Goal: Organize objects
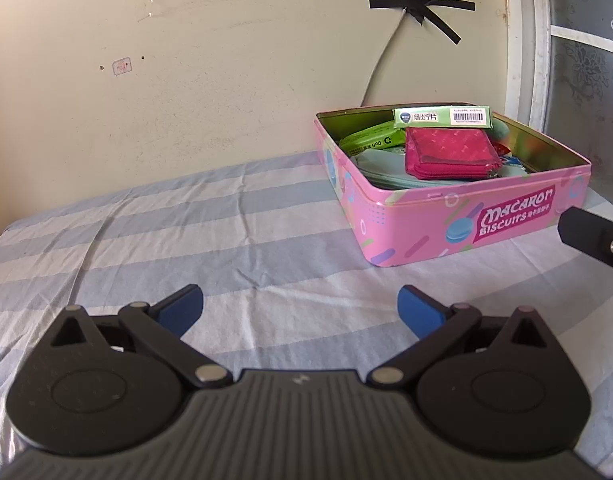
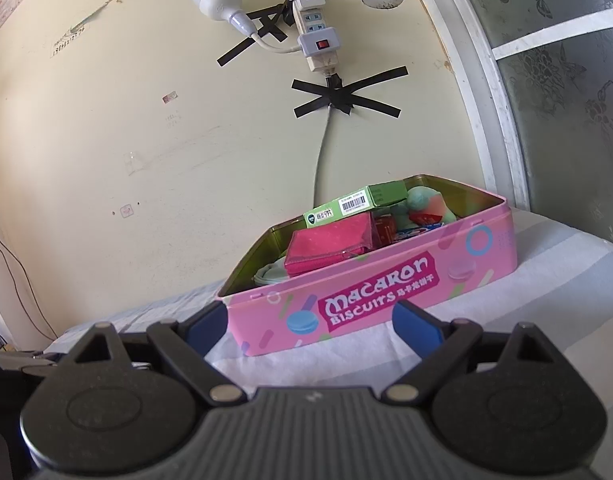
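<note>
Tin [image 2: 370,276] on bed at right hand-held gripper's [image 2: 312,322] 12 o'clock, long side facing it, nearer than left hand-held gripper [image 1: 300,308] (tin at 2 o'clock); both spread wide, empty.

1. Bright, even daylight fills both views, strongest on the striped sheet [image 1: 186,232]
2. Soft, short shadow under the pink tin [image 1: 458,216]
3. Fisheye bends the window frame [image 2: 482,120] and darkens the corners
4. Mostly sharp, with a slight haze over the wall [image 1: 226,80]
</note>
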Tool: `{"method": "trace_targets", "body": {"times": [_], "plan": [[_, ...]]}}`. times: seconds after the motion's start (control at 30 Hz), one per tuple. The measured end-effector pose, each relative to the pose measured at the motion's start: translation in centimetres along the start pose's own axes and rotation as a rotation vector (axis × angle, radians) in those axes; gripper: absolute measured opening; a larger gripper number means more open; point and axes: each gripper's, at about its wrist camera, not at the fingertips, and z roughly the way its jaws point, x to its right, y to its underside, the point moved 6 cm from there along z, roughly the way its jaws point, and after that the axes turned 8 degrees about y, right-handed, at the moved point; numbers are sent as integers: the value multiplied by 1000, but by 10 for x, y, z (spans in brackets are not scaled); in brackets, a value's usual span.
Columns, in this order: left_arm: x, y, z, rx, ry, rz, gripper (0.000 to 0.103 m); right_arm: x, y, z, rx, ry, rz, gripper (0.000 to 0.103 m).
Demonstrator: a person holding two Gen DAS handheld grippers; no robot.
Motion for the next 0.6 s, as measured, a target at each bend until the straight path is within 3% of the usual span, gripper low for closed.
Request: {"method": "trace_targets", "body": {"times": [0.6], "plan": [[2,3,1,-16,25,0,103,2,2,-1,-1,4,-3,94]]}}
